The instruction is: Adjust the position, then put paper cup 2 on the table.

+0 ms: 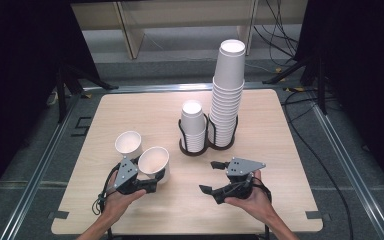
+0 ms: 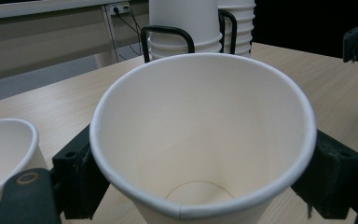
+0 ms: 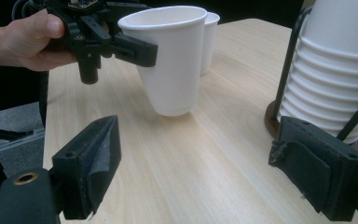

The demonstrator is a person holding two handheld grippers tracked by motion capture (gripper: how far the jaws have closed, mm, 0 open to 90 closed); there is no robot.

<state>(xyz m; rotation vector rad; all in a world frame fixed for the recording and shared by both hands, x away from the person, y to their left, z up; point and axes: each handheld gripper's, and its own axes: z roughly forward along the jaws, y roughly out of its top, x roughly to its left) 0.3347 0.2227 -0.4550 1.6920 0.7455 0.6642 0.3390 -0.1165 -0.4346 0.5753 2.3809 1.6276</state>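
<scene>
Left gripper (image 1: 152,186): clamped on a white paper cup (image 1: 155,162), one black jaw pressing each side of the cup wall just under the rim; a hand (image 1: 117,200) holds it from behind.
Held cup: upright, mouth open upward and bare inside in the left gripper view (image 2: 200,135); in the right gripper view its base (image 3: 172,109) sits at or barely above the table, and I cannot tell which.
Second loose cup (image 1: 128,144): upright just beside the held one, on its far left, walls close together.
Right gripper (image 1: 211,176): jaws spread wide with nothing between them, over bare wood in front of the cup holder; a hand (image 1: 252,199) grips it.
Cup holder (image 1: 196,148): black wire rack with two bays, near the table's middle; the left bay carries a short stack of cups (image 1: 193,125), the right bay a tall stack (image 1: 227,95).
Table (image 1: 280,165): light wood with rounded corners.
</scene>
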